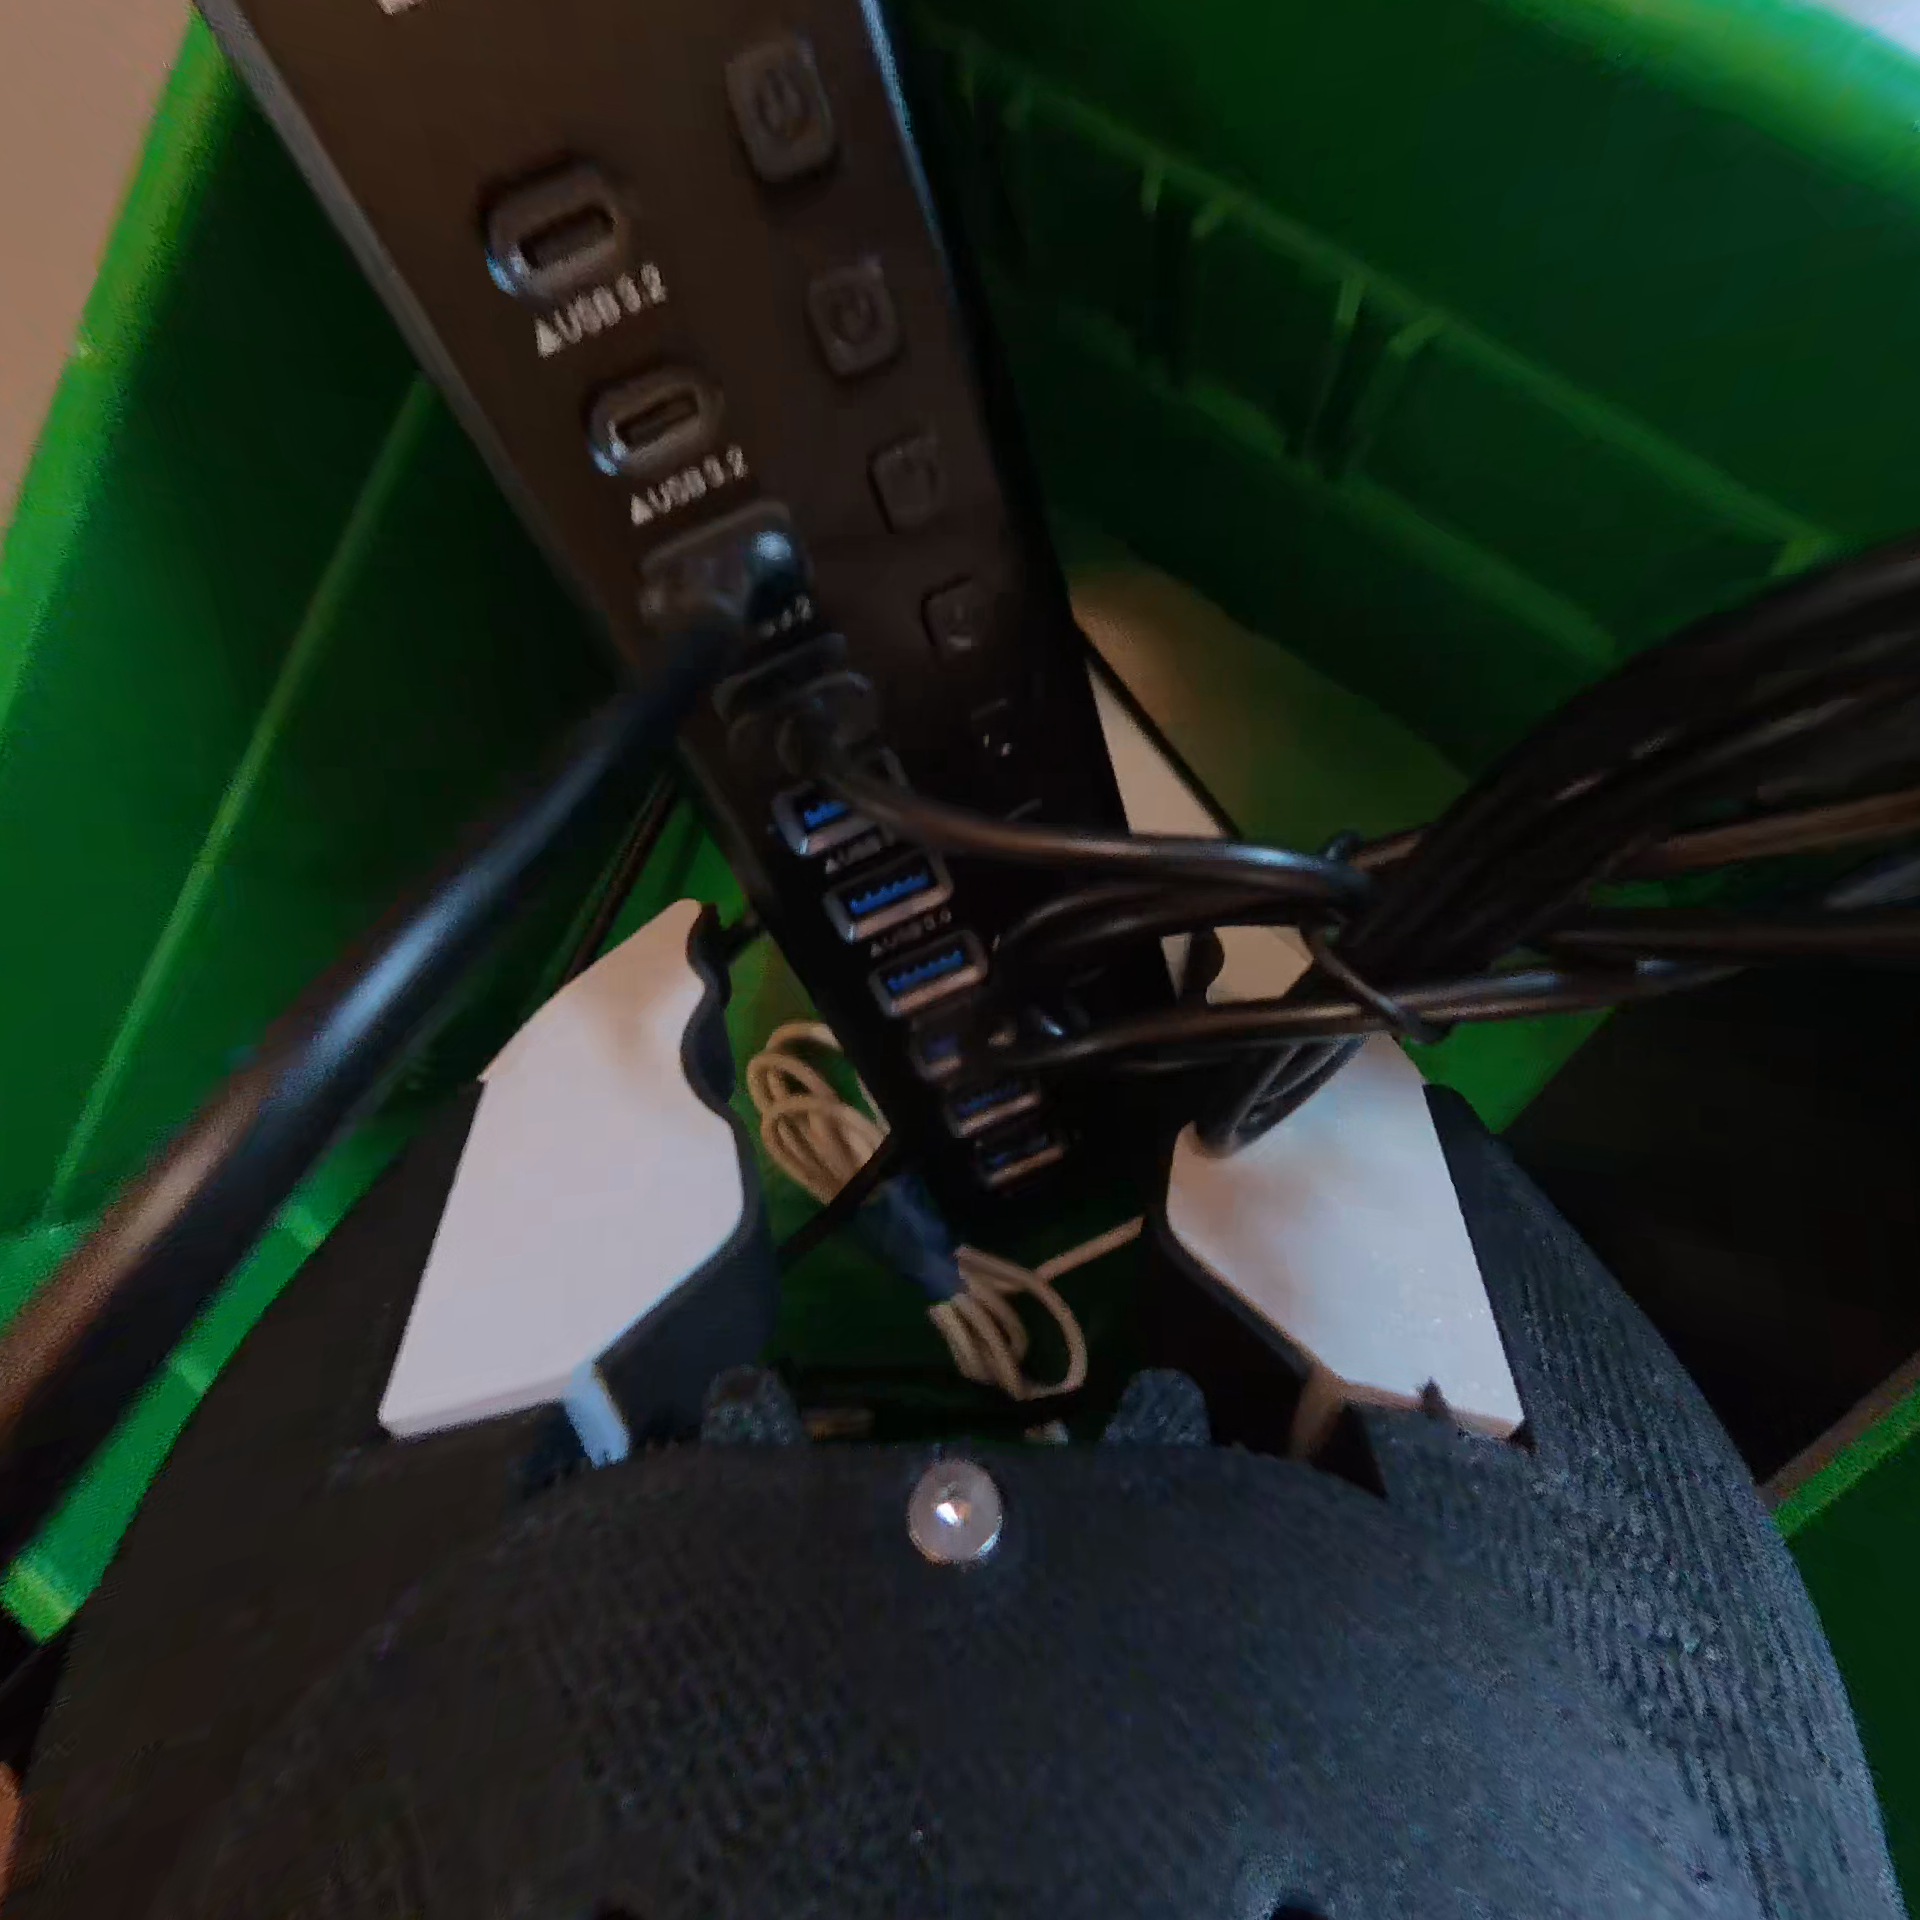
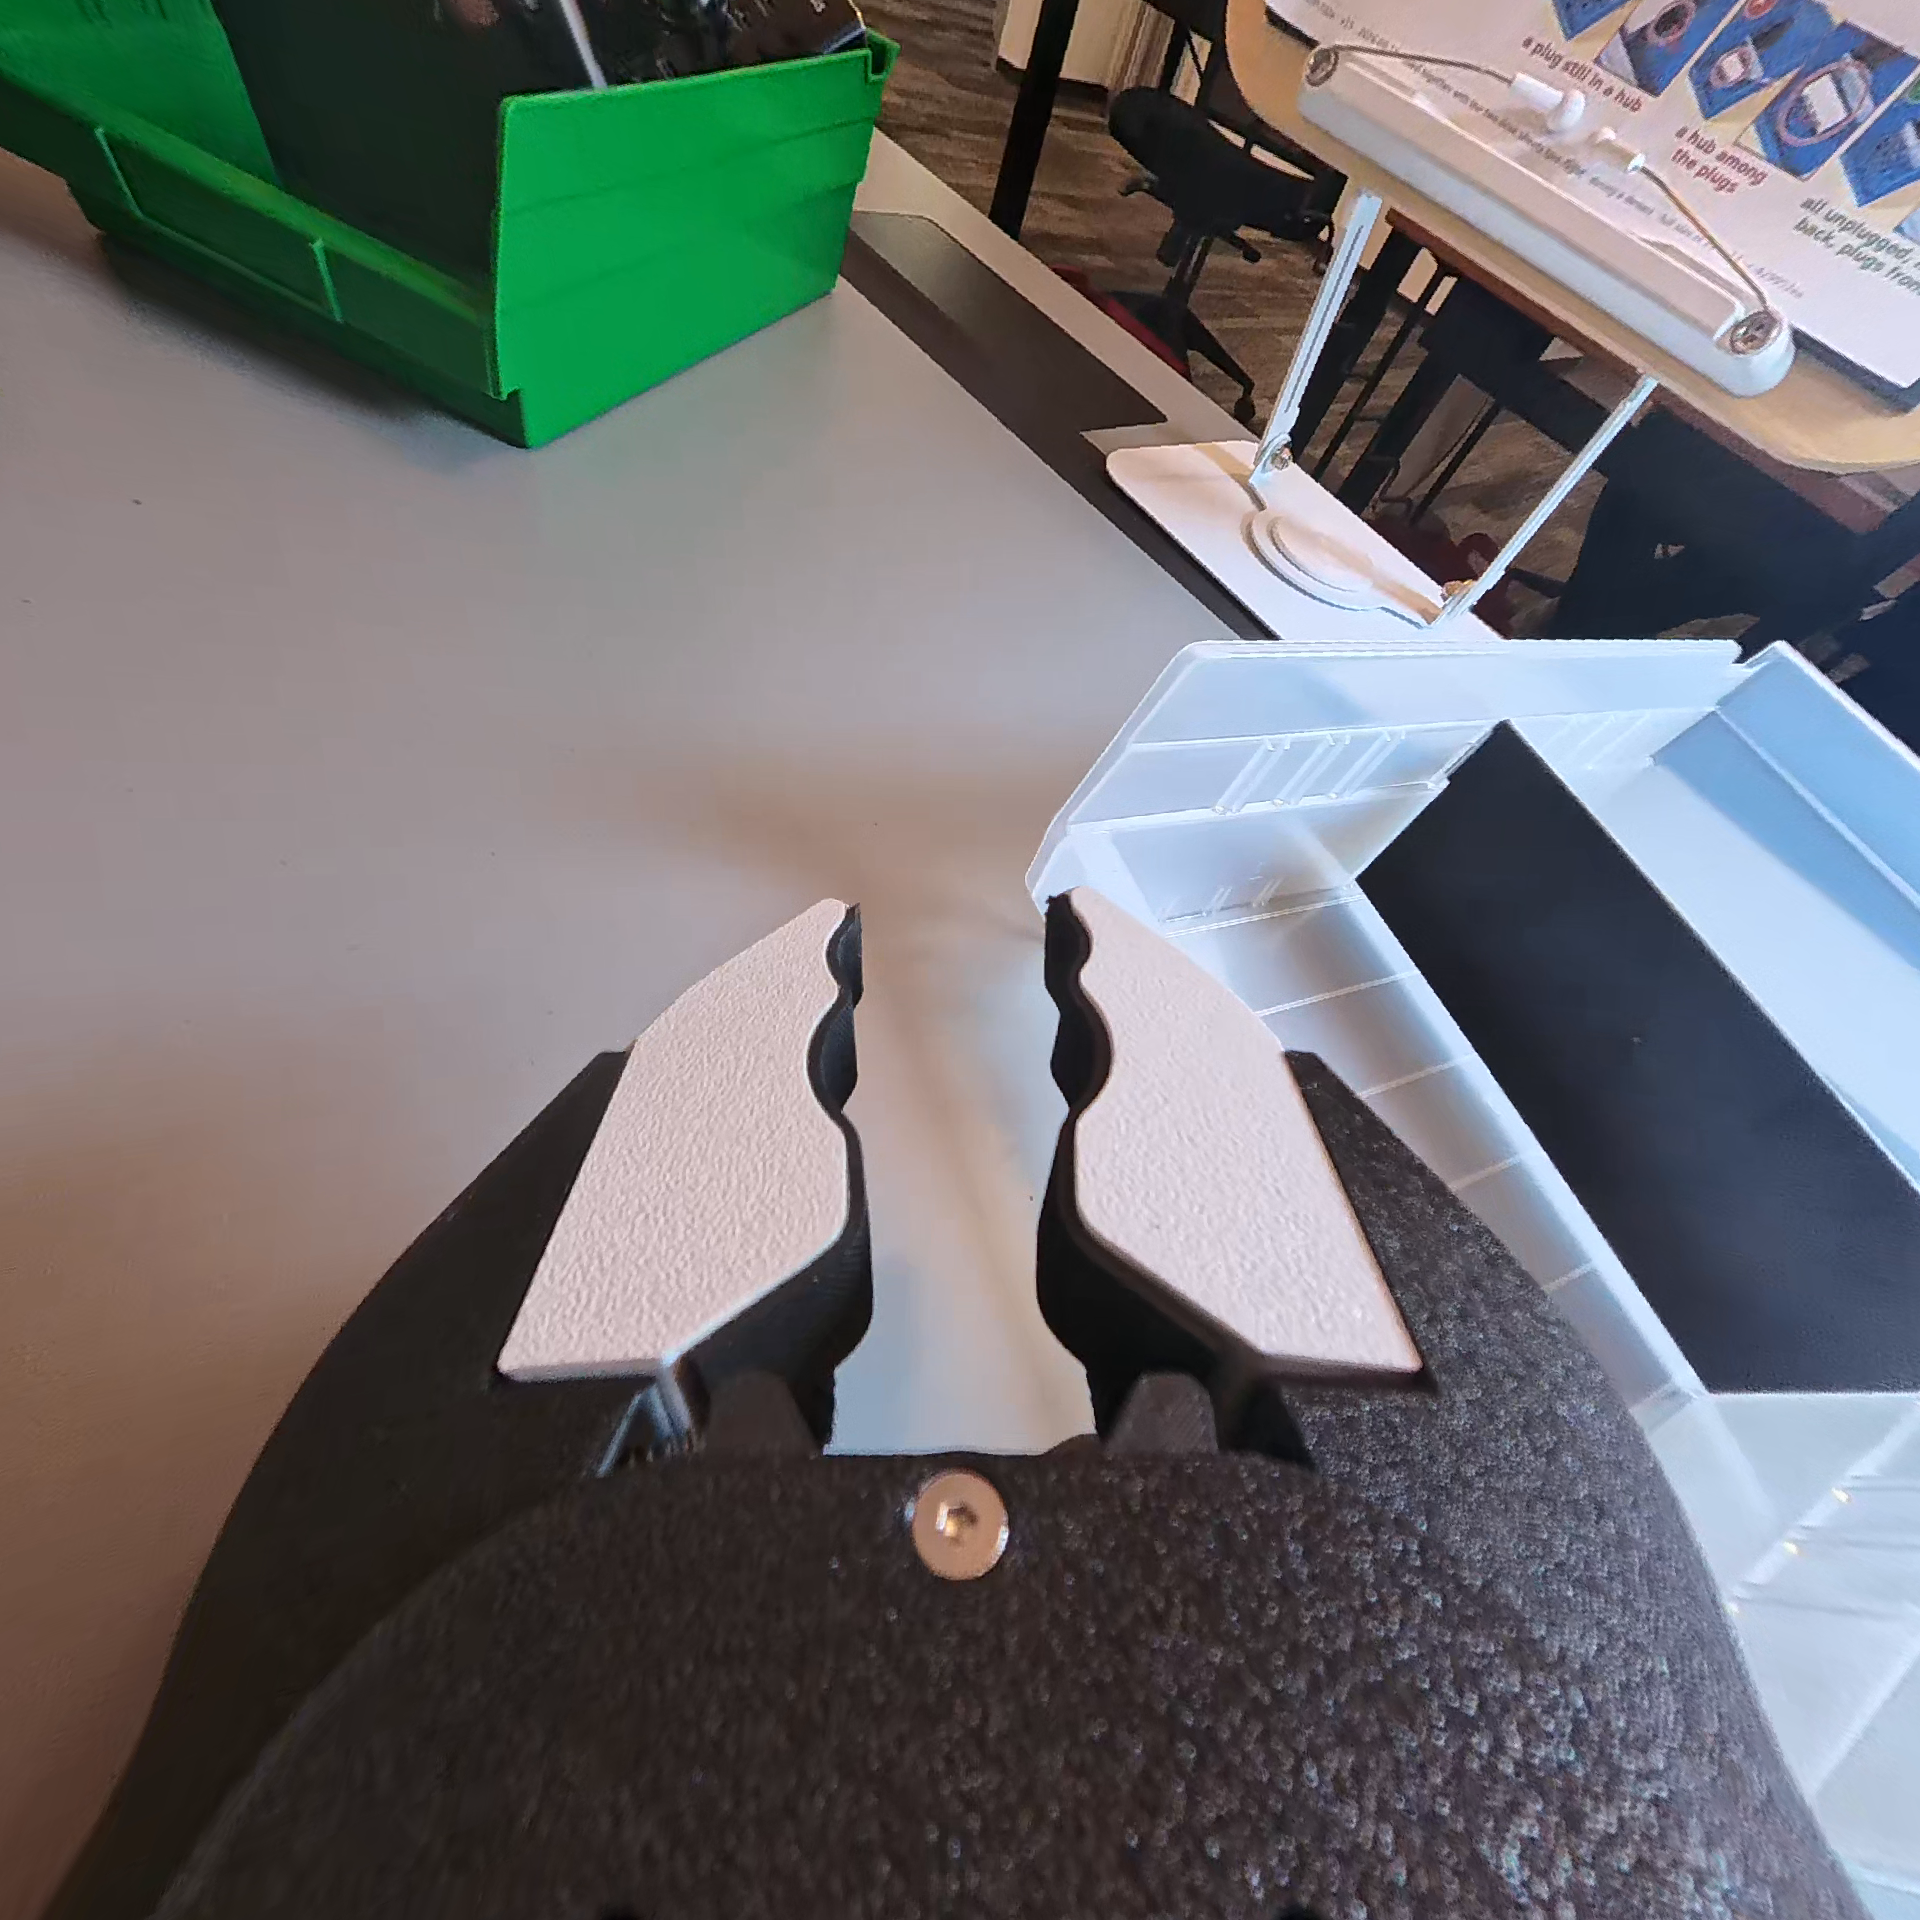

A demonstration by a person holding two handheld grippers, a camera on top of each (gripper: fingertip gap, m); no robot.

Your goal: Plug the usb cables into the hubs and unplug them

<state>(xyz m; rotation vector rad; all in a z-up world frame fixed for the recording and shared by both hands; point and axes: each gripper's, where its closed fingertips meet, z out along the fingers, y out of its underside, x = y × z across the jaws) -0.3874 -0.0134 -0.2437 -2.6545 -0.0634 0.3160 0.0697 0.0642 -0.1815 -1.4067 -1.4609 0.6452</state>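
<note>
The green bin (image 1: 1351, 364) fills my left view. The long black hub (image 1: 665, 436) between my left gripper (image 1: 951, 997) fingers looks rigid and light; I seem clamped on its lower sides. Floppy black cables (image 1: 1091, 847) trail right. My right gripper (image 2: 951, 940), lower centre, gapes empty.

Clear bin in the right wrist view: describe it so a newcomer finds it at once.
Start at the grey table. The green bin sits at its far left; the clear bin lies nearer, just right of the right tongs. It alone is see-through, with a black slab inside.
</note>
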